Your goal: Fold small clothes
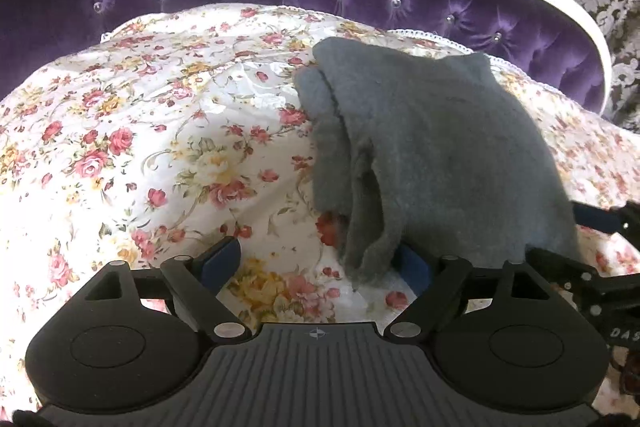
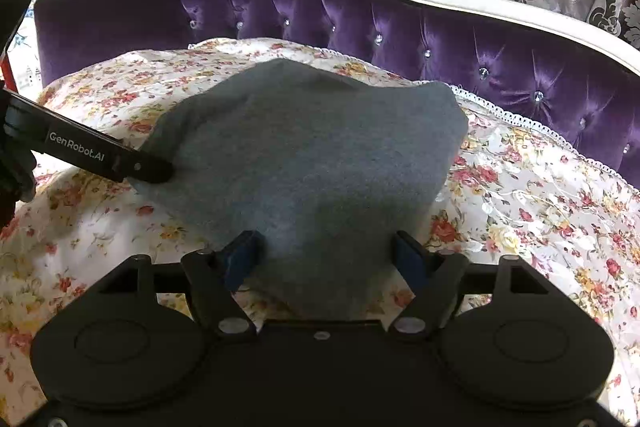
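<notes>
The grey cloth (image 2: 304,163) hides its own near edge behind the right gripper's (image 2: 322,259) body. In the left wrist view it covers one blue finger (image 1: 414,263). The purple sofa back (image 2: 440,27) is cut off at the right edge.

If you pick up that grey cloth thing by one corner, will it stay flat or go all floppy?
Probably floppy: the grey garment already sags in soft folds on the flowered cover. It looks fuzzy, so likely not slippery, and probably light.

Left tongs (image 1: 316,261) and right tongs (image 2: 324,259), jaws wide apart.
</notes>
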Motion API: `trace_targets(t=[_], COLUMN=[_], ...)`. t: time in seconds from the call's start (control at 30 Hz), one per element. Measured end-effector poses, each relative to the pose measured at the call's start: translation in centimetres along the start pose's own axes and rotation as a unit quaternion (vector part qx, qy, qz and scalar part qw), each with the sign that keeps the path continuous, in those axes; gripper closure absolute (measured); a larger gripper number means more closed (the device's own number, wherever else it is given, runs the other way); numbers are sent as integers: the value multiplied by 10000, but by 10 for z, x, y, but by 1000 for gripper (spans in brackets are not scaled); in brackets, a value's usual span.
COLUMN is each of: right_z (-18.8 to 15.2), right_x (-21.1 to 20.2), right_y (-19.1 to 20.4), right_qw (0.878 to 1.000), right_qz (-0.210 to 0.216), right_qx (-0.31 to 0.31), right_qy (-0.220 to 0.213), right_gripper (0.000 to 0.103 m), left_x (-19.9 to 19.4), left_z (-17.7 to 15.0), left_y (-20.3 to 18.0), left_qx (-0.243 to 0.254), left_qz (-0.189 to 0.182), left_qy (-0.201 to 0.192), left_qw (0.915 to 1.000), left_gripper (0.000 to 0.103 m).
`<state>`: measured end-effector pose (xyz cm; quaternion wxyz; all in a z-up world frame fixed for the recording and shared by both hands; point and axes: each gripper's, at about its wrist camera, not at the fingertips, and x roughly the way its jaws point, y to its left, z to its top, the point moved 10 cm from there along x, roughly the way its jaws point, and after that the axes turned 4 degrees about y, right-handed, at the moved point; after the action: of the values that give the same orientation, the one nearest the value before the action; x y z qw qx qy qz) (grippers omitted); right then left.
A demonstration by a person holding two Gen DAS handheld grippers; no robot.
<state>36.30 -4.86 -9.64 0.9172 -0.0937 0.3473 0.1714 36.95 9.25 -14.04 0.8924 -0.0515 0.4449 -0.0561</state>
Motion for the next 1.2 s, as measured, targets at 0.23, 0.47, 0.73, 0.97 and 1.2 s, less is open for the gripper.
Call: trace_targets(t=[0.23, 0.47, 0.73, 0.97, 1.2], right_z=[9, 14, 15, 19, 32], right_x=[-24, -28, -11, 22, 59], right_y=[-35, -74, -84, -92, -100], right_qw=[9923, 9695, 9584, 9386, 9130], right_qz=[563, 967, 1334, 1833, 2356], right_qx=[1045, 2181, 2482, 2905, 3319], right_qy=[-353, -563, -456, -323, -291], right_gripper=[9, 4, 3, 3, 3], left_x=[-22, -9, 19, 36, 46], left_z=[34, 34, 25, 37, 45], left_y=[-4, -14, -25, -41, -45], left_qx=[-701, -938, -936, -876, -899], left_qz=[-1012, -1270, -1557, -1922, -2254], left_qy=[-292, -86, 304, 414, 423], left_qw=[9920, 9874, 9829, 9766, 9692], left_gripper=[19, 18, 17, 11, 11])
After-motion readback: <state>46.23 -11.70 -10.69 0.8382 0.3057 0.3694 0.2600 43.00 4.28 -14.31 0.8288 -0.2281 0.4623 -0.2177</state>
